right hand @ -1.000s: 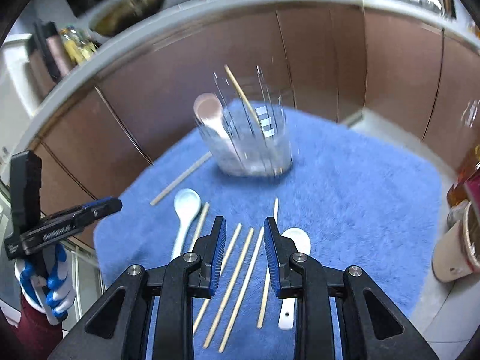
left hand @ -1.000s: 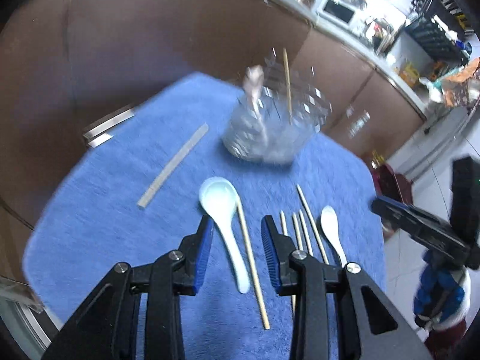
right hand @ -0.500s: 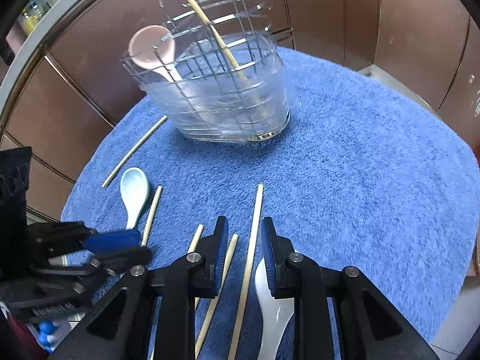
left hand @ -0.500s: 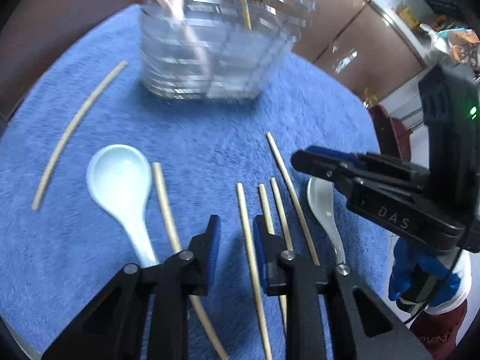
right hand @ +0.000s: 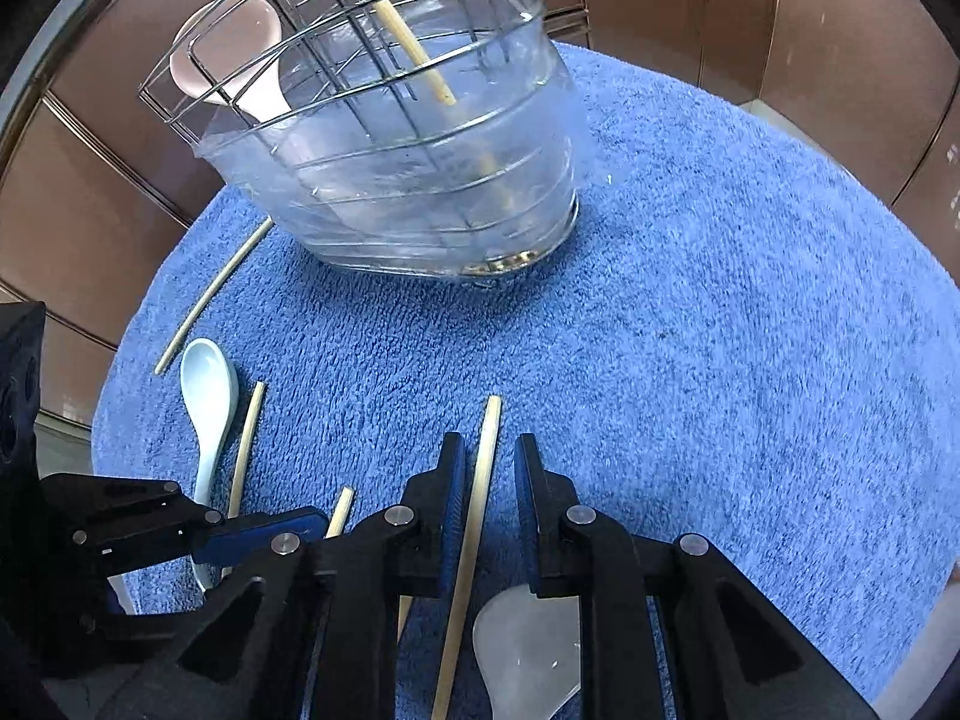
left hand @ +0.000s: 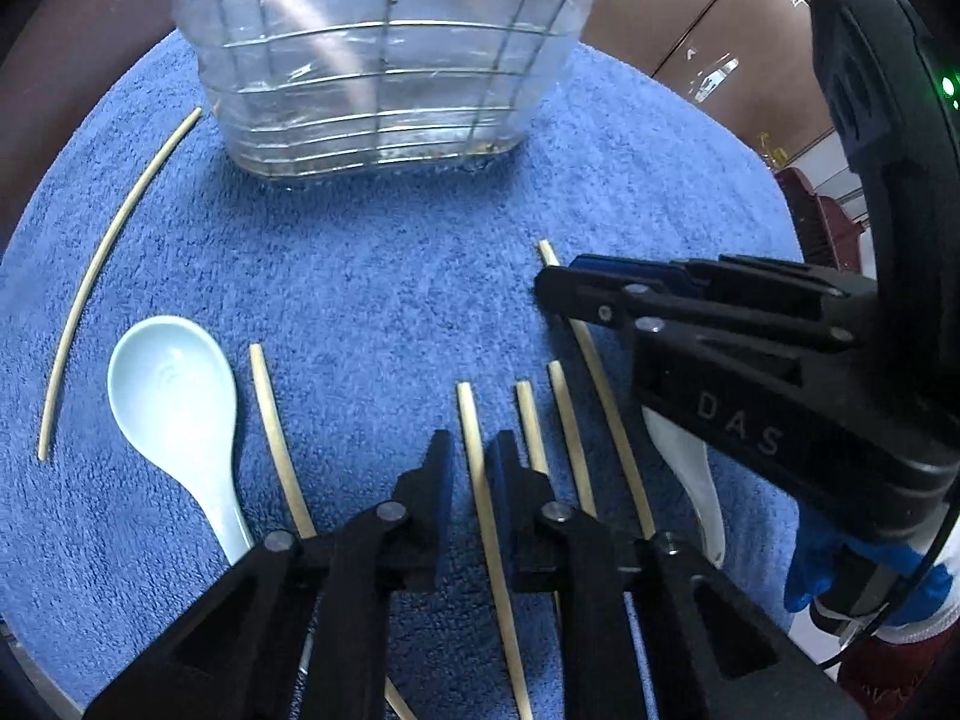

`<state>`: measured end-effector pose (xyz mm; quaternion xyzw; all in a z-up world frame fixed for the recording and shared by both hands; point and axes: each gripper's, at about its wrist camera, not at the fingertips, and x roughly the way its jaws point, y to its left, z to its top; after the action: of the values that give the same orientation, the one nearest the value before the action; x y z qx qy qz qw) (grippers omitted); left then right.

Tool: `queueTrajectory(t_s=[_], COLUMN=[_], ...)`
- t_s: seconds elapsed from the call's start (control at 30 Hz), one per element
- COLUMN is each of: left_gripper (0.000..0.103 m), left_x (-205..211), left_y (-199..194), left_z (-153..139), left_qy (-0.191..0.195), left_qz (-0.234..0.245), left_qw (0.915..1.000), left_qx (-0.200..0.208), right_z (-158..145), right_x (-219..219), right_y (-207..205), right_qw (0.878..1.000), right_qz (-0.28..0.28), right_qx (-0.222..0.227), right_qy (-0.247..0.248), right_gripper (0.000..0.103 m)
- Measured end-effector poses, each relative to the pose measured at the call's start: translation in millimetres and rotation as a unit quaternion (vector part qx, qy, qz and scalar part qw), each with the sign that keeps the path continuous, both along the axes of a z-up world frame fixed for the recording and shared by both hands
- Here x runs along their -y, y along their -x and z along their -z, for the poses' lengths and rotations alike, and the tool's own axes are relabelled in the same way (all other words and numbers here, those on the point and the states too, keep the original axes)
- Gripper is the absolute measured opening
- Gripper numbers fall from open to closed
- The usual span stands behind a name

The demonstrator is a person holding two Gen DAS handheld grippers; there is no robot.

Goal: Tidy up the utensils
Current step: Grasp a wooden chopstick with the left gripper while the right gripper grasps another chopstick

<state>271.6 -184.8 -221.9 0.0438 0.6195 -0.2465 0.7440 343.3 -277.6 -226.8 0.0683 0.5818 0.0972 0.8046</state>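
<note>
Blue towel (left hand: 372,276); each open claw straddles a chopstick

hidden: white spoon (left hand: 690,468) bowl under the right gripper (left hand: 612,288), only its handle showing just right of the left gripper's fingers | cut off: wire caddy (left hand: 384,60) top, beyond both grippers; chopstick (right hand: 462,546) between the right gripper's fingers runs off the bottom edge

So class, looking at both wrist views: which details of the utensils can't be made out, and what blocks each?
- Right view: white spoon handle, hidden behind the right gripper.
- Left view: pale blue spoon handle end, behind the left gripper.
- Left view: basket top, cut off by the frame edge.
</note>
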Motion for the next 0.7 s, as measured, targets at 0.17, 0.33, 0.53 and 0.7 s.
queueTrajectory(t_s=[0.17, 0.33, 0.53, 0.7], left_gripper=[0.006, 0.005, 0.005, 0.005], left_x=[0.4, -0.7, -17.9, -36.7], left_y=[1.2, 4.9, 17.6, 40.4], left_z=[0.4, 1.1, -13.8, -45.2], left_qy=[0.004, 0.003, 0.032, 0.061], left_qz=[-0.005, -0.001, -0.012, -0.022], left_qw=[1.0000, 0.9998, 0.9981, 0.9931], left_qx=[0.005, 0.021, 0.051, 0.097], right_z=[2.6, 2.3, -22.8, -61.8], right_x=[-8.4, -9.7, -5.4, -9.8], right_y=[-1.8, 2.0, 22.9, 60.4], right_qw=[1.000, 1.000, 0.999, 0.995], right_qz=[0.001, 0.015, 0.019, 0.012], right_qx=[0.002, 0.009, 0.041, 0.096], right_qy=[0.010, 0.000, -0.009, -0.008], right_gripper=[0.008, 0.006, 0.006, 0.005])
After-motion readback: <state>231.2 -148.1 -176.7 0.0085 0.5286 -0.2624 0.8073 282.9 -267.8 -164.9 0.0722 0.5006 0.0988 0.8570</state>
